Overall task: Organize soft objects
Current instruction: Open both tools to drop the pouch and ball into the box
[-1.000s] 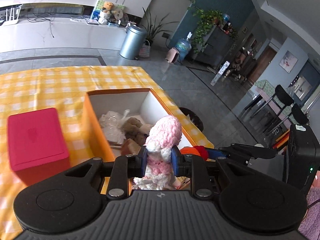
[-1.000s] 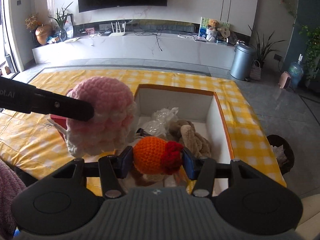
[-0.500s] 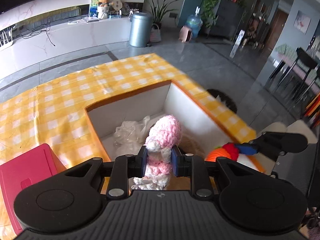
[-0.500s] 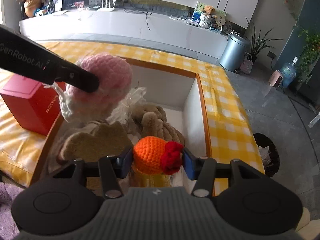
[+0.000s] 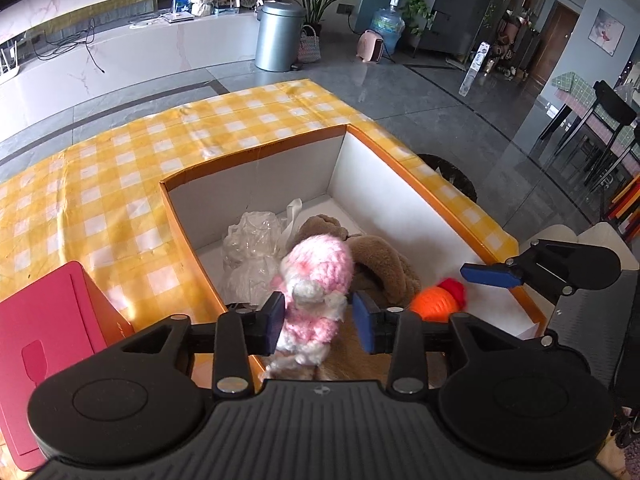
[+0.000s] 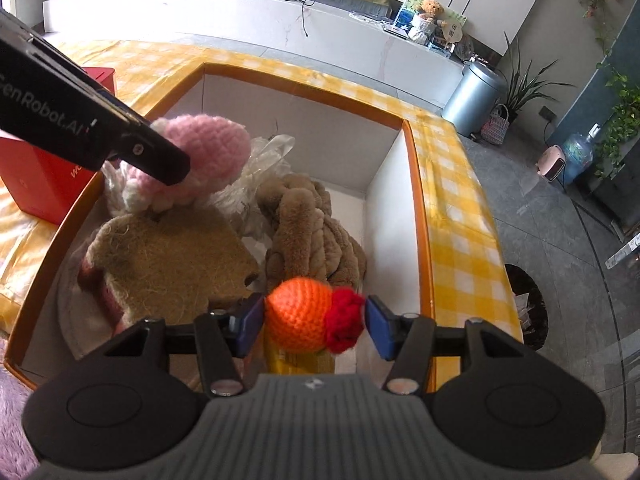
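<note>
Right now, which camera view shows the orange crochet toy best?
The right wrist view shows it best: the orange crochet toy with its red tuft sits large and whole between the opening jaws of the right gripper, above the box. The left wrist view shows that toy only small, partly hidden behind the left gripper.

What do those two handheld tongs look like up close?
Both tongs, left and right, are matte black plastic: a ribbed body, two round discs, hinged arms with silver rivets, and blue pads on the fingertips. The left one's side carries white "GenRobot.AI" lettering.
</note>
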### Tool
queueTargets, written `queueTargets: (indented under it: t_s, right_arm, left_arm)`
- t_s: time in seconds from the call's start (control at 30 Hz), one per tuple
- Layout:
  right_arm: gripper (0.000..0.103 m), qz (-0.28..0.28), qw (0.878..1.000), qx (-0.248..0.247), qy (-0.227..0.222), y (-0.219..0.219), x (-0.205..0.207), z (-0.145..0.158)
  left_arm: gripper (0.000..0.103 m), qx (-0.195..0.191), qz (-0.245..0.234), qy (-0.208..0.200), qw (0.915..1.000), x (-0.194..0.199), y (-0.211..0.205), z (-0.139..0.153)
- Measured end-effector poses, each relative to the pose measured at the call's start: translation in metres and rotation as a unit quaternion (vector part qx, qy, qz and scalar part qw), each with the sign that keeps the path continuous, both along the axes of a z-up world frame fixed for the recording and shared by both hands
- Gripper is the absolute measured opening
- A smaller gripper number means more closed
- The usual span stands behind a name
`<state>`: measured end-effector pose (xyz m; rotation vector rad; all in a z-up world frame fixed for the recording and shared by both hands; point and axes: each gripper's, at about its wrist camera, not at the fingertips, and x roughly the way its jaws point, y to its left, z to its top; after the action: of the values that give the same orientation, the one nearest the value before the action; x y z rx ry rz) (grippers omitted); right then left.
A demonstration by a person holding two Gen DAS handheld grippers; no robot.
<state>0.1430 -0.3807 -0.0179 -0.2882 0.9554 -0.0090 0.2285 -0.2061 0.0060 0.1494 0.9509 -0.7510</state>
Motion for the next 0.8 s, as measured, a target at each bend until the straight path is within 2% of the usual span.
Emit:
queueTargets:
  t_s: [0.1,0.17,0.63,0.8]
  right_arm:
    - [0.069,0.004,1.0,-0.006,-0.005,0.005,-0.004,0.003]
    - [0.07,0.007,1.0,-0.008,-0.006,0.008,-0.007,0.007]
    - [0.078,0.012,0.999,0.016,-0.046,0.034,-0.05,0.057]
    - [0.081,0.008,0.997,0.039,-0.071,0.05,-0.074,0.073]
  left_arm:
    - [0.066,-0.01,-0.001,-0.007,0.9999,-0.006,0.004,0.008]
    - [0.069,-0.018,-0.001,-0.013,0.9998,-0.01,0.006,0.015]
    - [0.07,-0.05,-0.004,-0.077,0.9958,-0.063,0.043,0.067]
    - [0.07,-0.04,-0.007,-0.1,0.9942,-0.088,0.062,0.073]
